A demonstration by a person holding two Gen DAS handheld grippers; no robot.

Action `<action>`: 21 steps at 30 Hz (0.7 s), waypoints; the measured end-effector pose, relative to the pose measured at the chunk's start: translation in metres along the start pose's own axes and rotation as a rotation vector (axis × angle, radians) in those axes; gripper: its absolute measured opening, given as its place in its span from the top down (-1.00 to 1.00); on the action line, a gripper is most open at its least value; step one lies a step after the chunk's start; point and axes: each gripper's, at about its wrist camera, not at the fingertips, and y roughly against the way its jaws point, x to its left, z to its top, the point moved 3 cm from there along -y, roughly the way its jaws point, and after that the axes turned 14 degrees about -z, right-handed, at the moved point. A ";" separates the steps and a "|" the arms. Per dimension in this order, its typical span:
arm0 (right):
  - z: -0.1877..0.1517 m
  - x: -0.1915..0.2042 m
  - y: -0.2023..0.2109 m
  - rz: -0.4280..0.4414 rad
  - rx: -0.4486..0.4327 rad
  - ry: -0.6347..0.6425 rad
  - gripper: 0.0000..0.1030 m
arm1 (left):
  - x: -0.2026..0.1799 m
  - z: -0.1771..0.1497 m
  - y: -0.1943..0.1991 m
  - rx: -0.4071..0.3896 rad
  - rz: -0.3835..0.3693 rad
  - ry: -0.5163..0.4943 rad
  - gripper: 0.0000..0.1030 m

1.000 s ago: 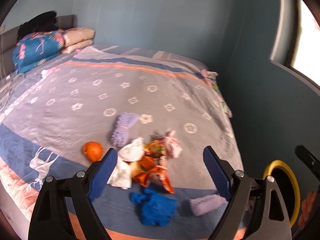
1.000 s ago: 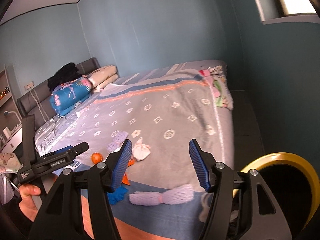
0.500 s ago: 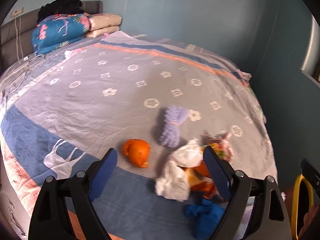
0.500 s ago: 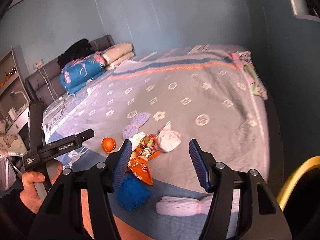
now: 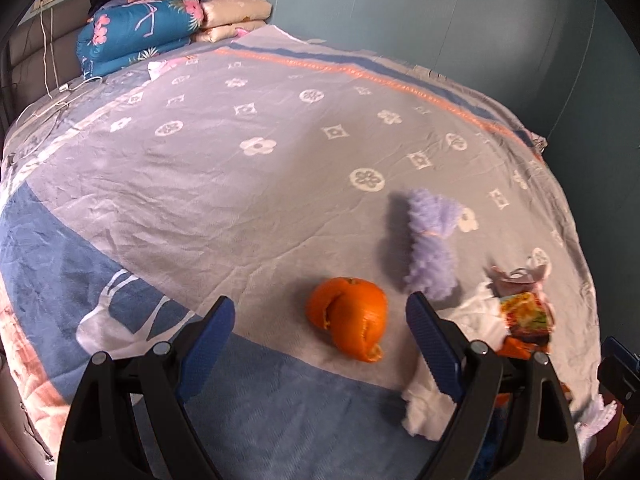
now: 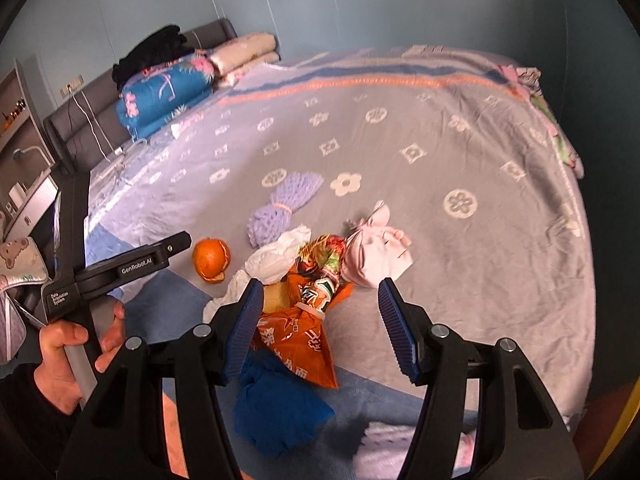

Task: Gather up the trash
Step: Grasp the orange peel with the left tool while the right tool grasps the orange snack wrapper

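Trash lies in a heap near the bed's foot edge. An orange peel (image 5: pixel 349 318) (image 6: pixel 211 258) lies just ahead of my open left gripper (image 5: pixel 320 336), between its fingers' line. A purple foam net (image 5: pixel 432 246) (image 6: pixel 284 204), white tissue (image 6: pixel 276 258), orange snack wrappers (image 6: pixel 300 332), a pink tied bag (image 6: pixel 374 254) and a blue crumpled piece (image 6: pixel 276 404) lie around. My right gripper (image 6: pixel 322 326) is open and empty above the wrappers. The left gripper shows from the side in the right wrist view (image 6: pixel 176 242).
The grey patterned bedspread (image 5: pixel 260 184) covers the bed. Folded quilts and pillows (image 5: pixel 140 32) are stacked at the head. A second purple foam net (image 6: pixel 400 444) lies at the near edge. A yellow rim (image 6: pixel 624 432) shows at lower right beside the bed.
Both grippers have moved closer to the bed and the trash. The left gripper swung left, so the orange peel now sits between its fingers' line. Both stayed open.
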 end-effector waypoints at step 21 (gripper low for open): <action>-0.017 0.032 -0.076 0.023 0.172 0.036 0.09 | -0.011 -0.004 -0.044 0.075 -0.088 -0.093 0.07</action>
